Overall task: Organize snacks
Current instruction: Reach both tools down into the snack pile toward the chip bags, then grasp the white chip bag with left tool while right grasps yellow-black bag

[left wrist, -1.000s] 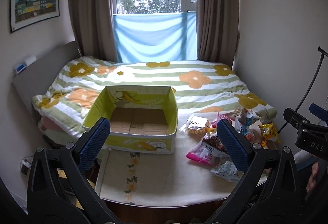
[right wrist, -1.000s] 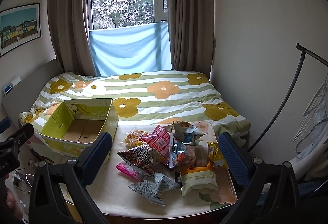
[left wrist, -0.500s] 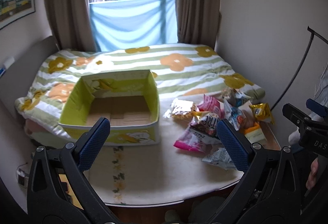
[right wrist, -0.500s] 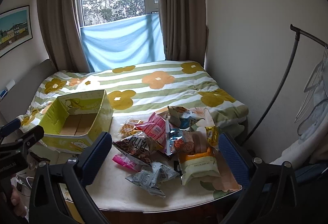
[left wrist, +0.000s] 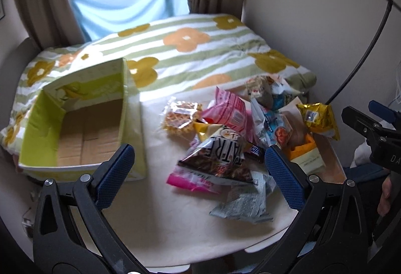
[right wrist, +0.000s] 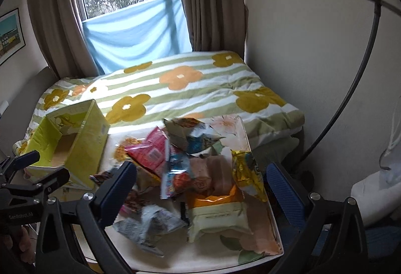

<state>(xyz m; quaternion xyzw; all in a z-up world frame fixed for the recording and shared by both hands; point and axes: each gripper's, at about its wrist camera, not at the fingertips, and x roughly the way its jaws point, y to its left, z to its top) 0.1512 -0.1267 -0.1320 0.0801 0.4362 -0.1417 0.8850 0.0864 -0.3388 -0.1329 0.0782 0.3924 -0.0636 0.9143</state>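
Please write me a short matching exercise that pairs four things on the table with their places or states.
Things:
1. green box
2. gold packet
3. waffle packet
4. grey crumpled packet

Places or states:
a. nearest the table's front edge
b. open-topped and empty, on the left
c. right side of the pile
d. pile's left edge, nearest the box

Pairs: 1-b, 2-c, 3-d, 4-a

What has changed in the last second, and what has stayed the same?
Both grippers moved forward and down toward the snack pile; the left gripper also turned right, away from the box. Nothing was grasped or released. Both remain open and empty; box and snacks have not moved.
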